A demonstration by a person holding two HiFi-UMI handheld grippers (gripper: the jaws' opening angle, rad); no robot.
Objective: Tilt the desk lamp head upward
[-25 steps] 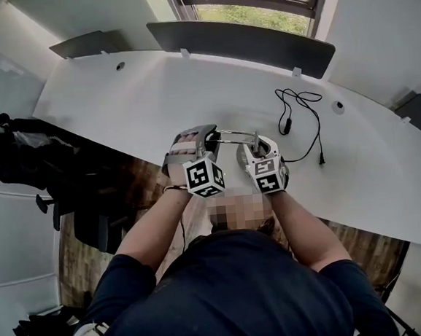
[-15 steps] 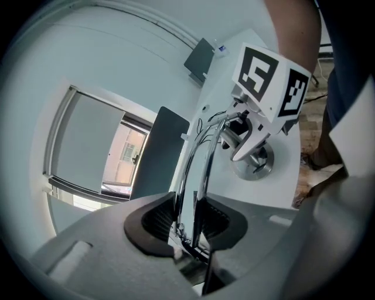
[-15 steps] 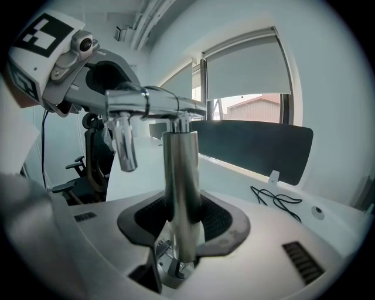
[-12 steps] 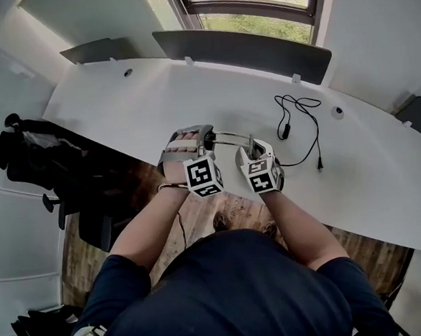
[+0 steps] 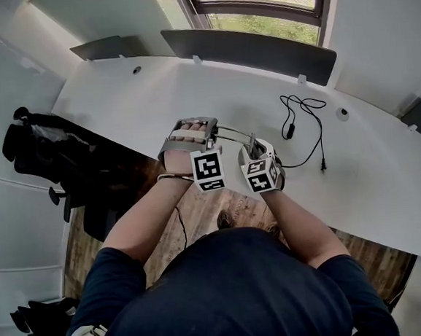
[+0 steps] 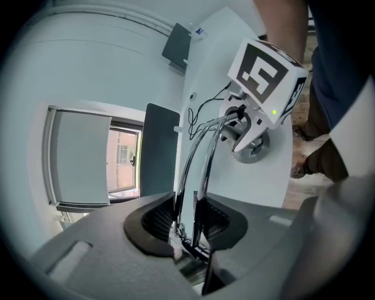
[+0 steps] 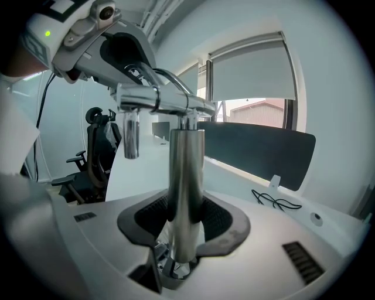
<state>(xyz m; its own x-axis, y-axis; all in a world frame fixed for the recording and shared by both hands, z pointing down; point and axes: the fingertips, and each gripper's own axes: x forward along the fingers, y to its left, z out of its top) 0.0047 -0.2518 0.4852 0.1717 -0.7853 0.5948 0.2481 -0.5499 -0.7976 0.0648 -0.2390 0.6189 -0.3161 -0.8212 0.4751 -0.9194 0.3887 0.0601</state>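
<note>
A chrome desk lamp stands near the front edge of the white desk (image 5: 132, 104). Its upright post (image 7: 186, 176) sits between the pads of my right gripper (image 7: 184, 234), which is shut on it just above the round base (image 6: 253, 151). Two thin chrome arm rods (image 6: 202, 170) run from the post's top into my left gripper (image 6: 187, 231), which is shut on them at the lamp-head end. In the head view the left gripper (image 5: 192, 137) and right gripper (image 5: 257, 152) are side by side, joined by the lamp arm (image 5: 231, 133). The lamp head itself is hidden inside the left jaws.
A black cable (image 5: 304, 127) lies coiled on the desk to the right of the lamp. A dark divider panel (image 5: 251, 46) runs along the desk's far edge under the window. A black office chair (image 5: 48, 152) stands on the wooden floor at the left.
Both grippers keep their hold on the lamp. The left gripper and its marker cube have shifted slightly up and away from me; the head view has drifted a little.
</note>
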